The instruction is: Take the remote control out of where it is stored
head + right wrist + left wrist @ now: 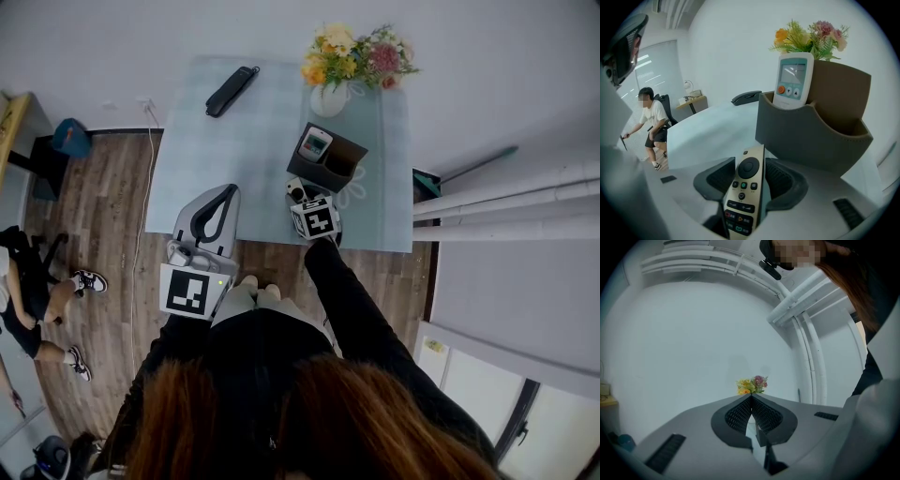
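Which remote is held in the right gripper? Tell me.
The gold remote, clamped in the right gripper; the white remote with a screen stands in the brown holder.

On the table (253,141), right of centre in the head view, stands a holder (349,161) with a screen remote (315,143) in its left compartment. A vase of flowers (352,61) stands above it, and a handset (232,90) lies at upper left. Just below the holder, the right gripper (302,195) has a slim remote (745,187) between its jaws. The left gripper (225,197) is at lower left.

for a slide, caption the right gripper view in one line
Right gripper holds a slim gold remote control near a dark grey holder containing a white remote.
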{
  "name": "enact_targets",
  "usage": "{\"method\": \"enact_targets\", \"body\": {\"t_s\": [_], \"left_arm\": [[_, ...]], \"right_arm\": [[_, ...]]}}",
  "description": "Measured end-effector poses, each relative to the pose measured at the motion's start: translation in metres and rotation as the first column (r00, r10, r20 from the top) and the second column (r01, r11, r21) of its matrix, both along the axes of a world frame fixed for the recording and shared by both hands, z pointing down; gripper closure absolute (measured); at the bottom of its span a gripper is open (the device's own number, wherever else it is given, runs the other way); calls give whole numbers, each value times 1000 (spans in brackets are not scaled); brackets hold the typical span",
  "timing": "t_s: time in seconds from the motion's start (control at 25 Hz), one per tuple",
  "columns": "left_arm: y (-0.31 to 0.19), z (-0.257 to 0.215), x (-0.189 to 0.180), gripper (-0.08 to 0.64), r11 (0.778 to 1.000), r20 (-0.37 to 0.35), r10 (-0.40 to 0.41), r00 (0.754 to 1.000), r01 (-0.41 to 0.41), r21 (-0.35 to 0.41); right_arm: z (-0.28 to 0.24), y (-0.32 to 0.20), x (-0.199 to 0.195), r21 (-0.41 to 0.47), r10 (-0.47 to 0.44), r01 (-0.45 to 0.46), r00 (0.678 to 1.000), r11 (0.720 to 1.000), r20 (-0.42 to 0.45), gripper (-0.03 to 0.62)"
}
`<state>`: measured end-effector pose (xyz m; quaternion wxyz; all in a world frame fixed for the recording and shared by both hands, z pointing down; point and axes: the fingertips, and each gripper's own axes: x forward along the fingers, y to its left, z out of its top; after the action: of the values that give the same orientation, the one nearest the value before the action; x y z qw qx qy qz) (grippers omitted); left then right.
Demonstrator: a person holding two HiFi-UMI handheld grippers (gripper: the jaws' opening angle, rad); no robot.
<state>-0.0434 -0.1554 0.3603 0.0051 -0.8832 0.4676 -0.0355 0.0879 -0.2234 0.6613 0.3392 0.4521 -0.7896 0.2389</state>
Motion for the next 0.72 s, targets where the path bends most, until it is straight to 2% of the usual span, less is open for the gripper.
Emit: {"method": "enact_targets", "body": {"t_s": [0.32,0.48,0.56,0.68,0.72], "left_arm": [[-1,0,1,555,1000,-4,1,1000,-1,1],[-2,1,1,555,1000,-4,-1,1000,1,-4],[-2,1,1,555,1000,-4,1,1000,-1,-2],[-2,2,2,555,1000,0,4,1000,-4,-6],[-3,1,2,555,1000,-3,4,1000,-4,-5]], "right_arm": [[-6,-4,5,53,1,1,999,999,-44,390],[-14,-5,5,78,6,-4,999,997,-35,393],[-18,-6,4,89,10,-7,999,996,-31,419],[-27,-7,4,134,14,-9,999,991,-39,528],[-30,-7,4,141,15,-9,999,990,-43,546]]}}
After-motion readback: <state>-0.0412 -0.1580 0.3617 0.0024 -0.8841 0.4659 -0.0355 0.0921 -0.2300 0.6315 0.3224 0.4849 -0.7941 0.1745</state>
